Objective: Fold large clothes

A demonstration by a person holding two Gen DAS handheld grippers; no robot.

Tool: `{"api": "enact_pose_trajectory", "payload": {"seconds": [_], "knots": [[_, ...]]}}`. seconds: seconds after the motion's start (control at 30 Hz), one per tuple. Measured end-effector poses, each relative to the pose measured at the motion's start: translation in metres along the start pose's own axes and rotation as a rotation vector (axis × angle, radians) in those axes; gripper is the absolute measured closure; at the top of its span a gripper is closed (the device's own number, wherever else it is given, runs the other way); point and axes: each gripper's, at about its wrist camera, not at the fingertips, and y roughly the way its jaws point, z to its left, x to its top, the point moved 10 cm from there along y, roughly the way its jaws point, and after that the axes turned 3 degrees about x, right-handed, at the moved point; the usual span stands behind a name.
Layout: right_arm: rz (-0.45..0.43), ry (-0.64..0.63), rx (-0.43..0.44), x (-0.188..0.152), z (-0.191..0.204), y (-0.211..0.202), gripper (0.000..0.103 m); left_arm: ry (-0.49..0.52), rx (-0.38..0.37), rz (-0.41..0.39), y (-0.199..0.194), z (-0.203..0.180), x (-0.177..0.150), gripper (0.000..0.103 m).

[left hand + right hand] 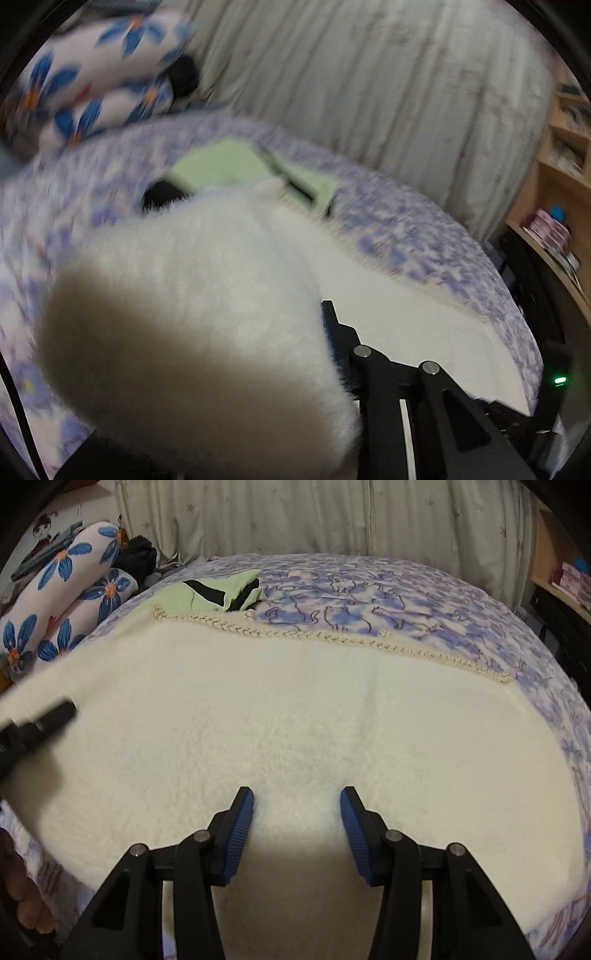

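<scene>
Garment: a large cream fleece garment (295, 709) lies spread flat on the bed, its crocheted trim (332, 638) along the far edge
Lifted part: one fluffy fold (207, 295) bulges up close to the left camera, covering most of the left tongs
Left tongs (328, 332): only one black finger with a blue pad shows, pressed against the fleece; clenched on the fold
Right tongs (297, 805): released, blue pads apart, hovering just over the near part of the garment, nothing between them
Bed: purple-and-white cat-print sheet (406, 590) under the garment
Beyond: a green-and-black folded item (221, 589) beside the trim; blue-flowered pillows (66, 602) at the left; pale curtain (314, 517) behind; wooden shelves (561, 155) at the right
</scene>
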Motion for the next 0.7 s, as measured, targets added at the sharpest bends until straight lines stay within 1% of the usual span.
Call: {"api": "enact_pose_trajectory", "payload": {"seconds": [0.1,0.2,0.27,0.33,0.4,0.47,0.53,0.63,0.7], "knots": [[0.009,0.031,0.059,-0.004,-0.004,-0.003,0.054,0.094,-0.024,-0.048,-0.020,-0.037,0.018,0.083],[0.030,0.082,0.125,-0.009,-0.012,-0.016,0.054,0.167,-0.054,-0.070,-0.031,-0.079,0.031,0.083],[0.030,0.171,0.190,-0.015,-0.024,-0.033,0.054,0.193,-0.077,-0.076,-0.038,-0.103,0.037,0.083],[0.015,0.253,0.220,-0.022,-0.044,-0.052,0.054,0.220,-0.098,-0.076,-0.039,-0.133,0.038,0.083],[-0.020,0.301,0.201,-0.029,-0.068,-0.072,0.054,0.239,-0.118,-0.072,-0.040,-0.162,0.037,0.083],[-0.061,0.340,0.124,-0.038,-0.105,-0.095,0.054,0.261,-0.144,-0.058,-0.038,-0.195,0.030,0.083],[-0.093,0.385,0.074,-0.047,-0.137,-0.114,0.054,0.281,-0.176,-0.040,-0.031,-0.232,0.018,0.084],[-0.139,0.446,0.003,-0.062,-0.185,-0.143,0.054,0.326,-0.225,-0.007,-0.019,-0.284,-0.010,0.085],[-0.155,0.473,-0.042,-0.071,-0.209,-0.156,0.054,0.376,-0.251,0.044,-0.007,-0.319,-0.041,0.085]]}}
